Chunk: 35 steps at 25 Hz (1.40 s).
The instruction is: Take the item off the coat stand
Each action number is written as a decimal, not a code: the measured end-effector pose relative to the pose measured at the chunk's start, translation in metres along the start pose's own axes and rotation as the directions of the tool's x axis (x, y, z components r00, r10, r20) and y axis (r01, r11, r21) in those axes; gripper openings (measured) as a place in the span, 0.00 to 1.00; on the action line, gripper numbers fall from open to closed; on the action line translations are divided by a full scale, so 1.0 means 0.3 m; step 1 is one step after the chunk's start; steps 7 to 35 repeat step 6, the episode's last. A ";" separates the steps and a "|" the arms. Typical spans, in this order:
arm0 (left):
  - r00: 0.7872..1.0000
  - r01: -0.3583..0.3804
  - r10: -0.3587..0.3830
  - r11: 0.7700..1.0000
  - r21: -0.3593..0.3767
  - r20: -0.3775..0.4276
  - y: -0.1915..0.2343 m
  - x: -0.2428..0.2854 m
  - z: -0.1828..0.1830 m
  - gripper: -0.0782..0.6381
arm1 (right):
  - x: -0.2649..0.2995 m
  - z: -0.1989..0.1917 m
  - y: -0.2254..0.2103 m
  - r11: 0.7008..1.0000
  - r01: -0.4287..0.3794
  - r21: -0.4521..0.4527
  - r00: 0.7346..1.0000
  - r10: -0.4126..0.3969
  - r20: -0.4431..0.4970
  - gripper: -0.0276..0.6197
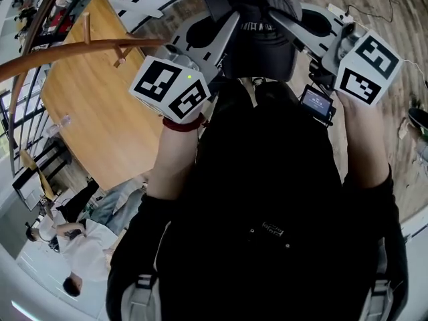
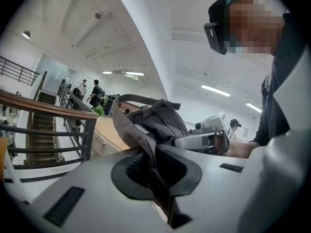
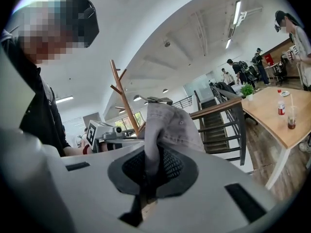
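A dark grey cap [image 1: 262,29] hangs between my two grippers, in front of my chest. My left gripper [image 1: 226,31] is shut on one side of the cap [image 2: 156,125], with cloth pinched between its jaws. My right gripper [image 1: 284,20] is shut on the other side of the cap [image 3: 171,125], grey fabric rising out of its jaws. In the left gripper view the right gripper [image 2: 204,140] shows just behind the cap. The wooden coat stand [image 3: 124,97] rises behind the cap in the right gripper view, with its pole and pegs [image 1: 100,45] at my left in the head view. I cannot tell whether the cap still touches a peg.
A large wooden table [image 1: 100,119] lies below at my left, with people [image 1: 67,239] near its end. A stair rail [image 2: 48,111] and steps are close by. Another table [image 3: 286,115] carries a bottle [image 3: 281,108]. Cables trail on the wood floor [image 1: 374,5].
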<state>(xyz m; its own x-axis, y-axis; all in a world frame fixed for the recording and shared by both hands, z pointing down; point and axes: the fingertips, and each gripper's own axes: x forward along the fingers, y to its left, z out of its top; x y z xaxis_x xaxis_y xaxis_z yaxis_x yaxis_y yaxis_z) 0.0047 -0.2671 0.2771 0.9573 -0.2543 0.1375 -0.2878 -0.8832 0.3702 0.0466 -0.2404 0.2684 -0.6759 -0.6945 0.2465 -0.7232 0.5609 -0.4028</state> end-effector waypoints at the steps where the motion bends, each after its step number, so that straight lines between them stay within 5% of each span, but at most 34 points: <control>1: 1.000 -0.010 0.010 1.000 -0.005 0.002 0.053 0.024 0.026 0.13 | 0.039 0.031 -0.043 1.000 -0.009 0.002 1.000 0.009 -0.010 0.08; 6: 0.999 -0.021 0.021 1.000 -0.012 0.034 0.224 0.126 0.143 0.13 | 0.151 0.169 -0.196 1.000 -0.018 -0.008 1.000 0.018 -0.019 0.08; 35: 0.999 -0.021 0.021 1.000 -0.012 0.034 0.224 0.126 0.143 0.13 | 0.151 0.169 -0.196 1.000 -0.018 -0.008 1.000 0.018 -0.019 0.08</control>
